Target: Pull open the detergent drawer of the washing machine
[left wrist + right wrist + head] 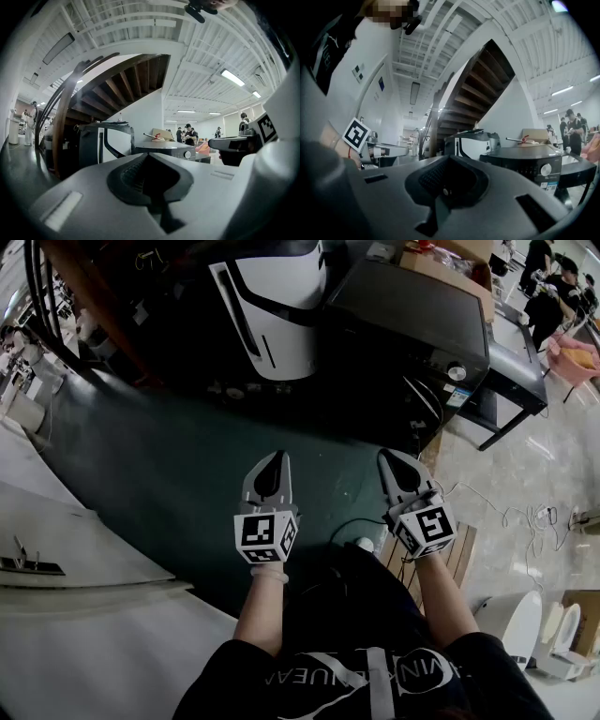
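Note:
The dark washing machine [412, 320] stands ahead and to the right, its round knob [457, 372] on the front panel; I cannot make out the detergent drawer. It also shows in the left gripper view as the washing machine [168, 151] and in the right gripper view as the washing machine [534, 164], well beyond the jaws. My left gripper [272, 457] and right gripper [389, 457] are held side by side over the dark green floor, pointing level toward the machines. Both are shut and empty, far short of the washer. The left gripper [150, 157] and right gripper [450, 158] show jaws meeting.
A white and black appliance [272, 306] stands left of the washer, under a wooden staircase [117, 89]. White cables [506, 512] trail over the pale floor at right, by a wooden pallet [459, 554]. White toilets [553, 634] sit bottom right. People [190, 133] stand far back.

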The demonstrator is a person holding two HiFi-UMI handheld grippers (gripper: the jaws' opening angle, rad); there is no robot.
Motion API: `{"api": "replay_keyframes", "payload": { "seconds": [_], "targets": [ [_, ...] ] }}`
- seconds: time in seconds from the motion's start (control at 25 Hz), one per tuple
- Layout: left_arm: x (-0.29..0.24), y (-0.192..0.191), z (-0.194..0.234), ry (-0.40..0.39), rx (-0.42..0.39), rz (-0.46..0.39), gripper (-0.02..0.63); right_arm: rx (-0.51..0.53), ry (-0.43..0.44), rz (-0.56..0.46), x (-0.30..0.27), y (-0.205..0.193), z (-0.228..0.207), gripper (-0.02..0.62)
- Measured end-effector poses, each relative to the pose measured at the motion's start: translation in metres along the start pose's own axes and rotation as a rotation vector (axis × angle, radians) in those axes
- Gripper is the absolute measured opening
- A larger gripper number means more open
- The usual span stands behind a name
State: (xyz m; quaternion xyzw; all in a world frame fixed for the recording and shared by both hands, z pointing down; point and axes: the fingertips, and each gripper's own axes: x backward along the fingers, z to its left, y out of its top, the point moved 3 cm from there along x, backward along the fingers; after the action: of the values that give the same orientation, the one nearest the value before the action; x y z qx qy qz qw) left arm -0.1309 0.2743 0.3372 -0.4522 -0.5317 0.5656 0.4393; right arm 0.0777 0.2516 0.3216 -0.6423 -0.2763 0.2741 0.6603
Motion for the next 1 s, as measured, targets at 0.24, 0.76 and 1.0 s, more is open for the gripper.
{"api": "replay_keyframes", "payload": {
  "seconds": [0.24,0.76,1.0],
  "targets": [
    [0.002,-0.001,0.001,0.001,0.007,0.003,0.009,0.004,0.007,0.005,-0.001,-0.001,0.007,0.012],
    [-0.019,-0.003,0.011,-0.015,0.048,0.013,0.107,-0.008,0.016,0.033,-0.017,-0.006,0.009,0.012],
    [-0.049,-0.006,0.018,-0.016,0.047,0.029,0.109,-0.004,0.021,0.059,-0.04,-0.009,-0.01,0.012]
  ]
}}
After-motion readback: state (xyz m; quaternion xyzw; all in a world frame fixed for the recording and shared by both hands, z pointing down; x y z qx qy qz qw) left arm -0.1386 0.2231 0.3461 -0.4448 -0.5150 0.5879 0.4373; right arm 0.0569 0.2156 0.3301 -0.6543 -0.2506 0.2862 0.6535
